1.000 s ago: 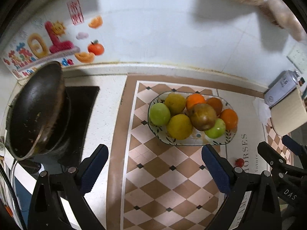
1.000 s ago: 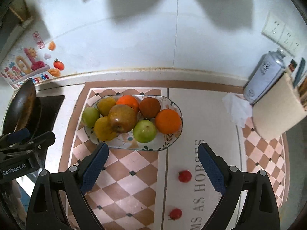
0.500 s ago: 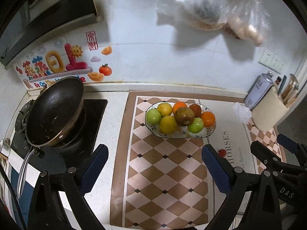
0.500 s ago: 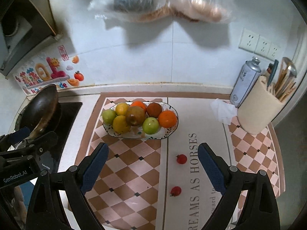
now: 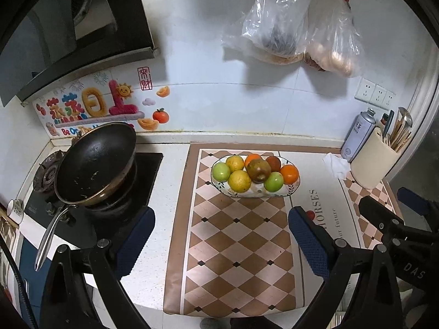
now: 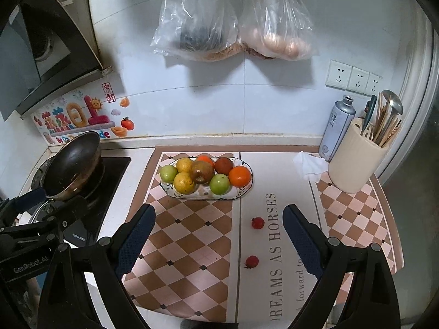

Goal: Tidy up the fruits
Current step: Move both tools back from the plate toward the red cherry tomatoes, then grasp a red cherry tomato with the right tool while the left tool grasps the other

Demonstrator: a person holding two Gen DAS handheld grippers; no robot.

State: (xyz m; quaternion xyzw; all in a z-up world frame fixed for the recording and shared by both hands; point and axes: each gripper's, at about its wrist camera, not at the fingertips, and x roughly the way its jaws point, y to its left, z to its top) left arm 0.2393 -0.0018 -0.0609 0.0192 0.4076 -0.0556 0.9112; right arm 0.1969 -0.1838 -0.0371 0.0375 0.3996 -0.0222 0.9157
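Note:
An oval patterned plate (image 5: 293, 190) (image 6: 242, 192) on the checkered mat holds several fruits: green, yellow, orange and brown ones. Two small red tomatoes lie loose on the mat in the right wrist view, one (image 6: 257, 222) nearer the plate, one (image 6: 251, 261) closer to me. One tomato (image 5: 310, 214) peeks out beside the left gripper's right finger. My left gripper (image 5: 221, 242) is open and empty, well back from the plate. My right gripper (image 6: 219, 238) is open and empty, with the tomatoes between its fingers in view.
A black pan (image 5: 94, 164) sits on the stove at the left. A utensil holder (image 6: 356, 161), a spray can (image 6: 336, 131) and a crumpled tissue (image 6: 310, 166) stand at the right. Plastic bags (image 6: 233, 19) hang on the wall. The counter's front edge is near.
Both grippers have pulled back and up from the plate. The view has widened to show the whole counter, the wall and the hanging bags. Both stay open.

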